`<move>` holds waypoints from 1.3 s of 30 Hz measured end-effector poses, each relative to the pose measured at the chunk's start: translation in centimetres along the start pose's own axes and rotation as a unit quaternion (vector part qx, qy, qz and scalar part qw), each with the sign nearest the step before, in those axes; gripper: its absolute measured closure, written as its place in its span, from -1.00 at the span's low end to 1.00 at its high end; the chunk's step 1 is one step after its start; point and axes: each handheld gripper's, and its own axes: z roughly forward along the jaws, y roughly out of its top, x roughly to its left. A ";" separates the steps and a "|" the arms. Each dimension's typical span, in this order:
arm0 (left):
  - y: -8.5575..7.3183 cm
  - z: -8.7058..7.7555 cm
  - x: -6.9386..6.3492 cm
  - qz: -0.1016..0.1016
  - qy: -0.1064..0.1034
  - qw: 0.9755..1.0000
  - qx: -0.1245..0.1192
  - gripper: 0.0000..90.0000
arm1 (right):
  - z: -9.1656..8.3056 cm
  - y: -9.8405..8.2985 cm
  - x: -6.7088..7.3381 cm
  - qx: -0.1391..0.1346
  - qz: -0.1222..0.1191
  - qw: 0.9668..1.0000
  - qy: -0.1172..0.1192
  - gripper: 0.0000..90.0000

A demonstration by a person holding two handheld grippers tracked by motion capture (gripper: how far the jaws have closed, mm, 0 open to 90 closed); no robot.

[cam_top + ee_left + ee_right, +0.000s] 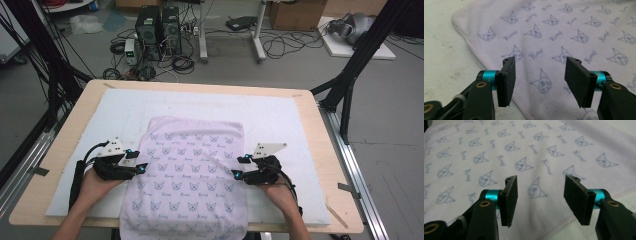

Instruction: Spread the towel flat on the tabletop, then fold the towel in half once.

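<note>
A pale lilac towel (192,170) printed with small cat faces lies flat on a white mat (280,120); its near end hangs over the table's front edge. My left gripper (139,161) sits at the towel's left edge, pointing right, jaws open over the hem. In the left gripper view the towel (564,37) spreads under the open left gripper (540,82), with nothing between the pads. My right gripper (240,166) sits at the towel's right edge, pointing left. In the right gripper view the open right gripper (540,200) hovers over the towel (519,157) with nothing between the pads.
The white mat covers most of a light wooden table (325,165). Behind the table, computer towers (157,27), loose cables and a cardboard box (297,14) stand on the grey floor. Black frame struts (350,75) rise at the right.
</note>
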 end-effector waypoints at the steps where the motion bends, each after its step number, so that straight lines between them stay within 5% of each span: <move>1: -0.1 0.0 0.0 -0.001 0.001 1.000 0.002 -0.10 | 0.1 0.1 -0.1 -0.003 0.000 1.000 -0.006 -0.12; 12: -0.4 0.0 0.1 -0.006 0.003 1.000 0.002 -0.25 | 0.4 0.3 0.2 -0.003 0.007 1.000 -0.026 -0.37; 39: -0.3 0.3 0.0 0.001 -0.009 1.000 0.001 -0.25 | 0.5 0.4 0.3 0.001 -0.002 1.000 -0.026 -0.37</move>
